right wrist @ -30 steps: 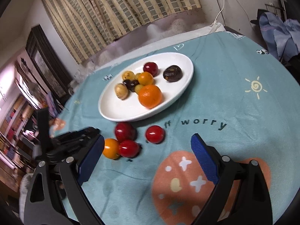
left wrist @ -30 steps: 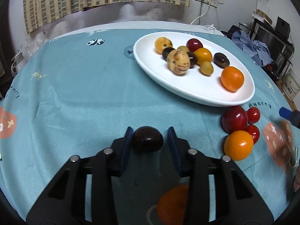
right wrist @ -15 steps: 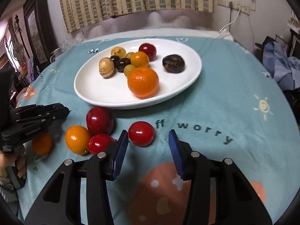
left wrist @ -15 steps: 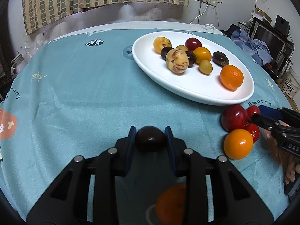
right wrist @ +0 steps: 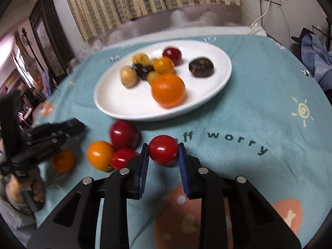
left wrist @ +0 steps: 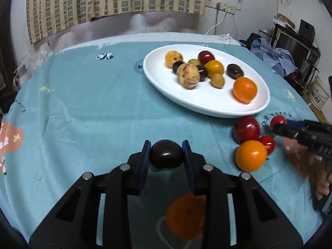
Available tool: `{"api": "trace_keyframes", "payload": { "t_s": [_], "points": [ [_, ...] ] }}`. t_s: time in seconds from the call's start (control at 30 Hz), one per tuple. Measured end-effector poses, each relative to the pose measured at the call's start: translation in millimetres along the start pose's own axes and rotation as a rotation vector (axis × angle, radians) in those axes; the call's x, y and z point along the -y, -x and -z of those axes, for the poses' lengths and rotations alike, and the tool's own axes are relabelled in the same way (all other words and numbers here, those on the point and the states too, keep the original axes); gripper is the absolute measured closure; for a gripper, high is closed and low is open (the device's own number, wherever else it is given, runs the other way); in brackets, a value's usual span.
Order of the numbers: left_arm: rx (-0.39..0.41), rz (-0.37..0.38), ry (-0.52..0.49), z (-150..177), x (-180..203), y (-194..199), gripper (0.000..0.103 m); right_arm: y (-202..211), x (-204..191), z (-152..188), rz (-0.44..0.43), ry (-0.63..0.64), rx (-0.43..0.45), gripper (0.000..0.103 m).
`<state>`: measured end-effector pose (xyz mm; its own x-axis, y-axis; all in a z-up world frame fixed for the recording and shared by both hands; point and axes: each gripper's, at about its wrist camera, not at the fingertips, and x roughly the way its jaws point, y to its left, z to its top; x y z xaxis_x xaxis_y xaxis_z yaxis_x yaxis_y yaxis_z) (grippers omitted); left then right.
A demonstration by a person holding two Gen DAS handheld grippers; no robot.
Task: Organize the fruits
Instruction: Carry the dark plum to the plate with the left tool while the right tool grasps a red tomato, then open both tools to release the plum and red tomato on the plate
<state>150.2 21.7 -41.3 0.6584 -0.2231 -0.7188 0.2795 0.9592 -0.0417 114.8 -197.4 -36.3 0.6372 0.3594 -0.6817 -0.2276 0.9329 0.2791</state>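
Right gripper motion: we have brought the right gripper (right wrist: pixel 163 156) forward since the earlier frames, when its jaws stood wide and short of the fruit; they are now closed in around the small red fruit (right wrist: pixel 163 152).
Right gripper state: both blue pads (right wrist: pixel 144 166) sit at the sides of the red fruit, narrowly spread; we judge contact made, though motion blur leaves firmness uncertain.
Left gripper motion: we have narrowed the left gripper (left wrist: pixel 166 155) onto the dark plum (left wrist: pixel 166 154), which earlier sat loosely between wider jaws.
Left gripper state: pads touching both flanks of the plum, jaws narrowly spread, fruit held.
Height of held fruit: we cannot tell whether either fruit is clear of the teal tablecloth (left wrist: pixel 83 103).
Task location: the white oval plate (left wrist: pixel 166 87) lies ahead, already holding a mixed pile and one large orange (left wrist: pixel 244 88).
Loose fruit: a large red plum (left wrist: pixel 246 129), an orange (left wrist: pixel 250 155) and a small red fruit (left wrist: pixel 267 142) cluster just beside the near rim of the plate; another orange (left wrist: pixel 185 215) lies beneath the left gripper.
Implication: we judge both grasps complete; transfer to the plate comes next.
Caution: both round fruits may roll on release.
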Motion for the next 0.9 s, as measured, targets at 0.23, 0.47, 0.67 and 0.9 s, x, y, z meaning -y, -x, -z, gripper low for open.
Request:
{"api": "trace_keyframes", "payload": {
  "t_s": [0.23, 0.47, 0.67, 0.9],
  "points": [
    [0.078, 0.056, -0.021, -44.4, 24.5, 18.4, 0.072, 27.0, -2.8, -35.8, -0.001, -0.007, 0.116, 0.075],
    [0.056, 0.094, -0.003, -81.3, 46.8, -24.8, 0.061, -15.3, 26.1, -63.4, -0.077, -0.127, 0.128, 0.072],
    [0.080, 0.071, 0.018, -72.2, 38.0, -24.3, 0.022, -4.3, 41.7, -68.0, -0.093, -0.206, 0.197, 0.030],
    [0.109, 0.041, 0.129, -44.1, 0.2, 13.6, 0.016, 26.1, 41.8, -48.0, -0.171, -0.275, 0.178, 0.023]
  ]
}}
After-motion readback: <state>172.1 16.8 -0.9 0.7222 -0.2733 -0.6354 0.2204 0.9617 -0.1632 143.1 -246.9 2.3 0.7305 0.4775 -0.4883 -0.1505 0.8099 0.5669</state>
